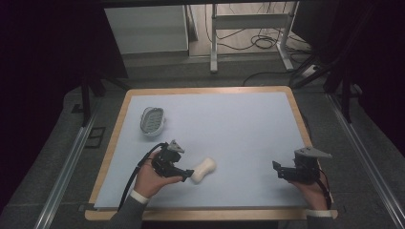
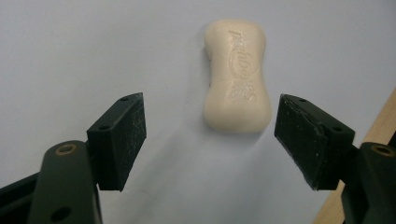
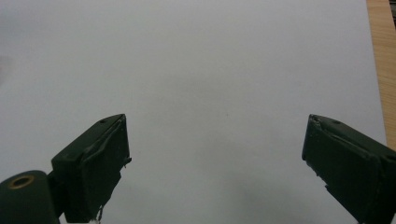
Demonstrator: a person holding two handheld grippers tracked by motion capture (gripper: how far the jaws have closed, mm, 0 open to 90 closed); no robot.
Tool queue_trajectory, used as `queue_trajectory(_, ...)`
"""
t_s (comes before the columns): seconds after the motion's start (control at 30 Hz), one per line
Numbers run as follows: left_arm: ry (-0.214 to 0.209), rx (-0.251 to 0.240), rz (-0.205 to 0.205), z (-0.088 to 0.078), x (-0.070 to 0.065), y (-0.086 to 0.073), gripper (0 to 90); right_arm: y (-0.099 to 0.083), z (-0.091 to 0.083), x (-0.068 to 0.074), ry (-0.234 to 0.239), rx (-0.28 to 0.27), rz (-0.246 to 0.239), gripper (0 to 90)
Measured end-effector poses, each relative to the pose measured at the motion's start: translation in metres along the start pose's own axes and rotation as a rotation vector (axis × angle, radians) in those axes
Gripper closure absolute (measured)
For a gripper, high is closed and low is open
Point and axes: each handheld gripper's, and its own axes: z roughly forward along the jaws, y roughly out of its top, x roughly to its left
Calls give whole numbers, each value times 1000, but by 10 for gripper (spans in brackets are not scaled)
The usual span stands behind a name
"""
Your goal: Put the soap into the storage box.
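A pale blue mat [image 1: 229, 133] covers a wooden-edged table [image 1: 114, 143]. At the far left of the mat sits a white soap dish [image 1: 152, 120]. Nearer, left of centre, the person's left hand [image 1: 152, 179] holds the left gripper [image 1: 189, 173], its jaws spread wide and gripping nothing. Just beyond its tips, toward the right, a cream bar of soap [image 1: 203, 170] lies flat on the mat, not touched by either pad. At the near right, well apart, the right gripper [image 1: 278, 170] rests with its jaws wide over bare mat.
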Motion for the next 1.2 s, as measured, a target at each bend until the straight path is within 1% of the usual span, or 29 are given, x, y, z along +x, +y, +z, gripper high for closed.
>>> queue_trajectory(0.2, -9, 15, 11, 8, -5, 5, 253, 0, 0, 1, 2, 2, -2, 73)
queue_trajectory(0.37, -24, 35, 23, 16, -9, 10, 249, 0, 0, 1, 13, -5, -12, 73)
queue_trajectory(0.5, -36, 48, 33, 22, -13, 14, 247, 0, 1, 2, 13, -2, -16, 73)
queue_trajectory(0.7, -46, 61, 47, 27, -18, 19, 245, 0, 1, 2, 20, -2, -21, 73)
queue_trajectory(0.97, -54, 72, 48, 31, -19, 20, 244, 0, 1, 2, 15, 3, -19, 73)
queue_trajectory(1.2, -55, 92, 46, 39, -19, 26, 249, -1, 1, 2, 11, 7, -15, 73)
